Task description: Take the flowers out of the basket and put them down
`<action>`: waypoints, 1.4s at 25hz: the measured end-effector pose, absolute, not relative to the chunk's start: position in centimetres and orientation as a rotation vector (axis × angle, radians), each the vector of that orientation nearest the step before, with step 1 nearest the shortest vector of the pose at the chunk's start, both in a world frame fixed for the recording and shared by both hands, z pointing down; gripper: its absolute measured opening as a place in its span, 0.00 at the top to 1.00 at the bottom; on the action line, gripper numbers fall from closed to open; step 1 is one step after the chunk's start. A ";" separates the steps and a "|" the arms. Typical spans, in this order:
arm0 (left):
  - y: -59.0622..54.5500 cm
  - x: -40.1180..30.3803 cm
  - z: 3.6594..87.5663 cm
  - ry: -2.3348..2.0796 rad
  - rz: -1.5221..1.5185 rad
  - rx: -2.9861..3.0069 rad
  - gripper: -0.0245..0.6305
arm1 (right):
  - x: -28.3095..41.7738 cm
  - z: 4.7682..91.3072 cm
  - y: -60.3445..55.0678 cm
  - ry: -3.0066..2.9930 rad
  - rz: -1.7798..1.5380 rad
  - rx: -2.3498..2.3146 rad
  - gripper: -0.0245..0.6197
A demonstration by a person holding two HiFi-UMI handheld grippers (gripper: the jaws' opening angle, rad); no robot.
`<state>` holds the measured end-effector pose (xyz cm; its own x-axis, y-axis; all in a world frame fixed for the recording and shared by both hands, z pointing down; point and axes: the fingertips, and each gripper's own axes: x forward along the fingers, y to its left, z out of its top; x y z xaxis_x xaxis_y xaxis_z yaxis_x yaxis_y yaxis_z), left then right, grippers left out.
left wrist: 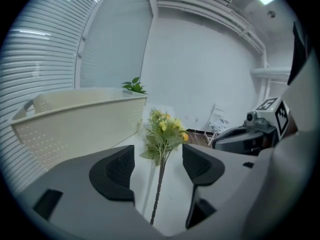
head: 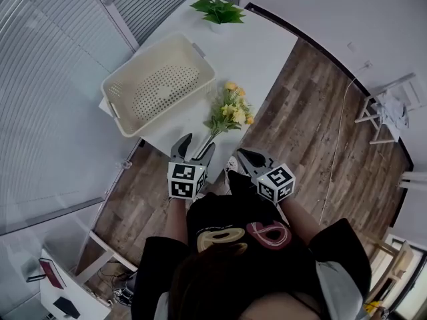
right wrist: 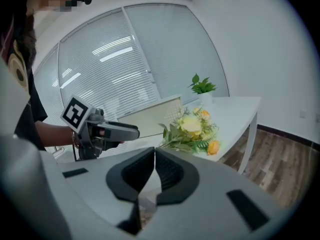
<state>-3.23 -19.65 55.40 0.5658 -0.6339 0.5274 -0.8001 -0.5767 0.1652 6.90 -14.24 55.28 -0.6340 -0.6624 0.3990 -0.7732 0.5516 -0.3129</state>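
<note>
A bunch of yellow flowers (head: 230, 112) with green leaves lies flat on the white table (head: 267, 45), just right of the cream perforated basket (head: 160, 45), whose inside shows nothing. My left gripper (head: 197, 145) is open at the stem's near end. In the left gripper view the thin stem runs between the wide-apart pads of the left gripper (left wrist: 157, 154) without touching them, and the blooms (left wrist: 165, 129) lie beyond, beside the basket wall (left wrist: 75, 124). My right gripper (head: 243, 153) is shut and empty at the table's near edge. In its own view the right gripper (right wrist: 154, 151) points toward the flowers (right wrist: 192, 129).
A small potted green plant (head: 219, 11) stands at the table's far end. A glass wall with blinds runs along the left. Wooden floor lies to the right, with a white folding chair (head: 387, 112) farther off. The table's near edge is right under both grippers.
</note>
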 end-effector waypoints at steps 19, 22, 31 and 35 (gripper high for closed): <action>-12.8 -7.2 48.0 -1.189 -0.020 2.507 0.71 | 2.3 51.5 -14.6 -2.626 0.413 1.284 0.95; -12.3 -7.6 48.1 -1.185 -0.030 2.496 0.80 | 1.7 51.4 -14.5 -2.625 0.407 1.294 0.95; -11.8 -10.4 48.9 -1.290 -0.052 2.420 0.93 | 1.2 52.1 -14.3 -2.555 0.352 1.351 0.95; -11.3 -10.1 49.1 -1.284 -0.028 2.433 0.93 | 1.6 51.9 -14.3 -2.543 0.340 1.375 0.95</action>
